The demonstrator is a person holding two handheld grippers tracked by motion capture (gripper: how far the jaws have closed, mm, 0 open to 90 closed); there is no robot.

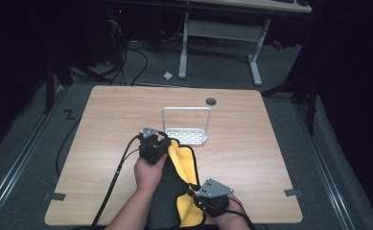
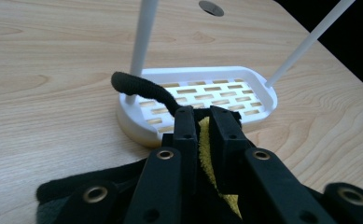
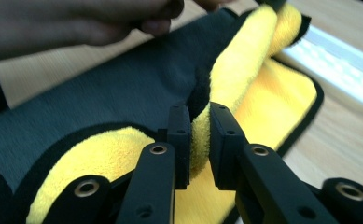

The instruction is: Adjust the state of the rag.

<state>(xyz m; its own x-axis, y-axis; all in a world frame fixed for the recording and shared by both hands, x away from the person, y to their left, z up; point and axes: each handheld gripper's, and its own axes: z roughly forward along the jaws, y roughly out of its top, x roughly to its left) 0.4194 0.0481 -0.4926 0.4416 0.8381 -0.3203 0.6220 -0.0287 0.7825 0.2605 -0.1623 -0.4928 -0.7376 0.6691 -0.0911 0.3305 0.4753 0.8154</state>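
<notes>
Near the table's front edge the yellow-and-black cloth runs lengthwise toward the white rack, its far end pinched by the left gripper just short of it, its near end by the right gripper

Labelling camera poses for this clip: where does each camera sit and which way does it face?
High view: above the person's side, looking forward and down on the table; forearms, left gripper and right gripper enter from below.
Left gripper view: rides the left gripper, looks along its jaws to the rack.
Right gripper view: rides the right gripper, looks along the cloth; the other hand above.
Shared: all three show cloth and rack.
</notes>
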